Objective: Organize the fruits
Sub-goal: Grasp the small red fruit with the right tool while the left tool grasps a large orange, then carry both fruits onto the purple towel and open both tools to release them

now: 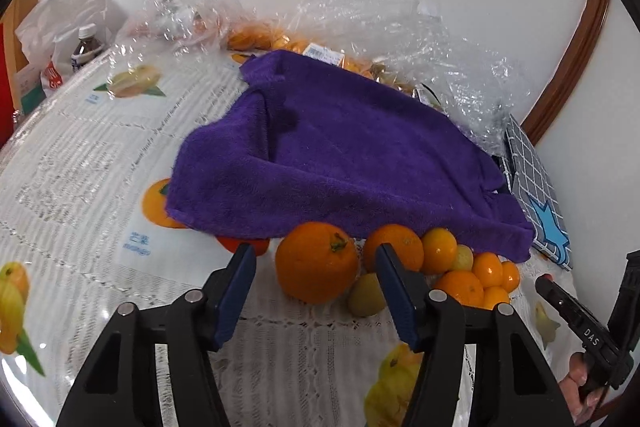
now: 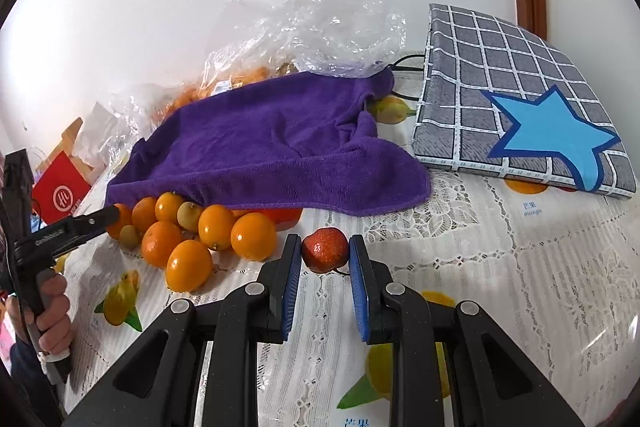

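Observation:
In the left wrist view a large orange (image 1: 317, 261) lies on the table just ahead of my open left gripper (image 1: 314, 259), between its fingertips but not touched. Several small oranges (image 1: 466, 269) and pale green fruits (image 1: 366, 294) are piled to its right, at the edge of a purple towel (image 1: 340, 151). In the right wrist view my right gripper (image 2: 325, 253) is shut on a small red fruit (image 2: 324, 254) at table level. The orange pile (image 2: 200, 233) lies to its left, with the left gripper (image 2: 86, 223) reaching in beside it.
A grey checked folded bag with a blue star (image 2: 520, 103) lies at the right. Clear plastic bags holding more oranges (image 1: 360, 27) sit behind the towel. A bottle (image 1: 86, 47) and paper bags stand at far left. The tablecloth (image 1: 100, 155) has printed fruit pictures.

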Available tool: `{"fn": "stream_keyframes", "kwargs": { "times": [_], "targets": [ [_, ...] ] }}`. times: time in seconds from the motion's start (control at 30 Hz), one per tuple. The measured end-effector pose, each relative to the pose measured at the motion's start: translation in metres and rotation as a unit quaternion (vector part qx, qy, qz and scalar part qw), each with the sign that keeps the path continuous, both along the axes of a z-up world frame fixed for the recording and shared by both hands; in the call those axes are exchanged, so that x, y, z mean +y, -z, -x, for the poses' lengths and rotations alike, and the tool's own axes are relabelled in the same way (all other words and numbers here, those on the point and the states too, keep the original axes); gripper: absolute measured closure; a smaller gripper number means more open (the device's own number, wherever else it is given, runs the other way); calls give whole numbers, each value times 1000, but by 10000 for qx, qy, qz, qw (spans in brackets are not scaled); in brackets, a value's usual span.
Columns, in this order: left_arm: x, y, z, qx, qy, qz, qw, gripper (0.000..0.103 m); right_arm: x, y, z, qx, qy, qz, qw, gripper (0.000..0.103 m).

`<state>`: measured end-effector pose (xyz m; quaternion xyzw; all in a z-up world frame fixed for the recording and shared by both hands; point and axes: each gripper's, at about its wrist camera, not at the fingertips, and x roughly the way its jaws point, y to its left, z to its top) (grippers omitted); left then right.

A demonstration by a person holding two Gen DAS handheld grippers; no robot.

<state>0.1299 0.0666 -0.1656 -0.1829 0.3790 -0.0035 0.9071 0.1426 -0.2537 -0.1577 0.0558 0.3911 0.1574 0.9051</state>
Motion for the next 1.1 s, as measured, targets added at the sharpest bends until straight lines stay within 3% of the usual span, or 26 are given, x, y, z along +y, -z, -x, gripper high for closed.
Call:
{"fn": "stream_keyframes", "kwargs": {
  "times": [0.03,0.13,0.43,0.8,1.0,1.1],
  "targets": [
    [0,3,-2,76,-6,-9,10000,56,0,0,1,-3,6,-3,10000,79],
    [3,3,-1,47,-16,97,9999,62,2,1,0,47,-44,11,10000,79],
    [16,0,16,-302,-252,454,9982,63,6,2,-1,54,-156,59,9998,79],
    [20,-10,23,-636,-491,326,9962,63,-3,-5,10,-158,-9,-5,9999,79],
    [19,-13,25,-736,-464,289,9958,63,-5,-8,18,-152,94,198,9996,79],
    [21,-14,27,-740,-480,340,9955,63,-6,-15,21,-171,72,11,9998,79]
  ]
}}
